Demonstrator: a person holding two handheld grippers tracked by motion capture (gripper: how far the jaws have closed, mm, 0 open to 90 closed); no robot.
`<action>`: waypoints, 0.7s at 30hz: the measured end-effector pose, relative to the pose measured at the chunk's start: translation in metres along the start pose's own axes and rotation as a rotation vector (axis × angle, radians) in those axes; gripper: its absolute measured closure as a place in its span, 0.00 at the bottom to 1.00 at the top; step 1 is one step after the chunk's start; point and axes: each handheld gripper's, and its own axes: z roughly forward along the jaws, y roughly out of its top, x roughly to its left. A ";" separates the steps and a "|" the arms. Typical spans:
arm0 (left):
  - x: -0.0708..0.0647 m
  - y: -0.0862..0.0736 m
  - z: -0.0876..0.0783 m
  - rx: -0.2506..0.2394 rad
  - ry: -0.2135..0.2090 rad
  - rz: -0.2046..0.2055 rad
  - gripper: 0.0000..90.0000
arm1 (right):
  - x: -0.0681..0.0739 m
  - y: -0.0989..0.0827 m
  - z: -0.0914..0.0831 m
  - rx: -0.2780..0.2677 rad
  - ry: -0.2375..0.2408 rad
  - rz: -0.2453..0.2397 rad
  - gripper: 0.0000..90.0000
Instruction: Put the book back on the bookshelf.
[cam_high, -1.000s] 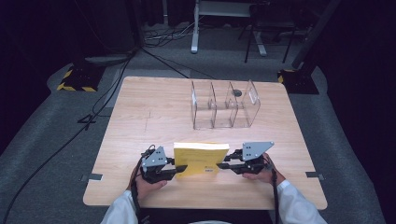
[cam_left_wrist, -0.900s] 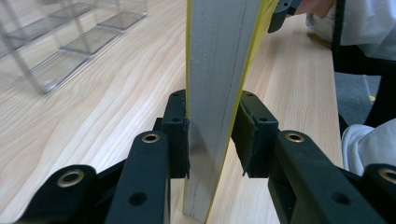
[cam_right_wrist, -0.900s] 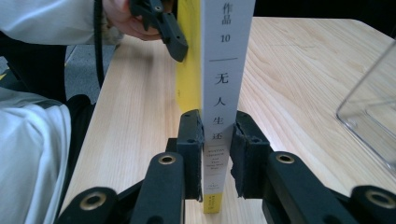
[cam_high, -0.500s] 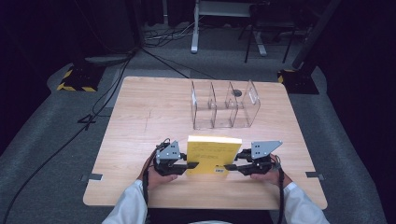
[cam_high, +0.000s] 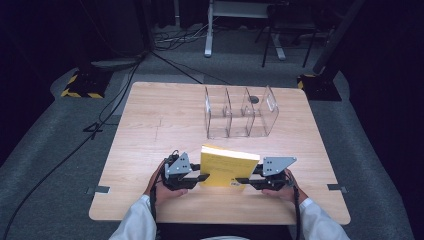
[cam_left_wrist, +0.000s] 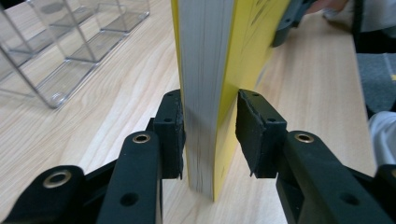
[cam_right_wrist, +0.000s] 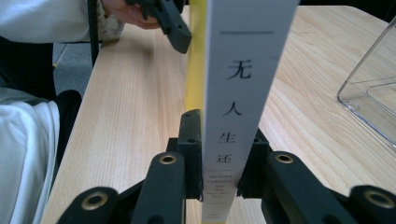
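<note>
While the pale wooden table (cam_high: 150, 125) stood on grey carpet in a dark room, a yellow book (cam_high: 227, 167) stood on edge just before the clear organizer (cam_high: 240, 112). From the left gripper (cam_left_wrist: 208, 135), whose jaws had just been opening, one pad touched the grey page edges, the other stood off the cover. From the right gripper (cam_right_wrist: 222, 165), whose jaws had just been closing, both pads pinched the white spine.

overhead forward-down view; two close gripper views facing across book (cam_high: 229, 167)

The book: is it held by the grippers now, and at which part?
The right gripper clamps the book at its spine end. At the page edge, the left gripper stands slightly open.
</note>
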 end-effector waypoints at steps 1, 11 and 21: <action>0.001 -0.001 -0.001 -0.005 -0.007 -0.007 0.71 | 0.001 0.000 -0.001 0.002 -0.005 -0.002 0.85; 0.002 0.000 0.004 -0.009 -0.014 -0.004 0.73 | 0.005 0.002 -0.007 -0.039 0.003 0.004 0.79; 0.000 0.000 0.005 -0.012 -0.001 -0.010 0.73 | 0.006 0.003 -0.002 -0.078 -0.020 0.020 0.81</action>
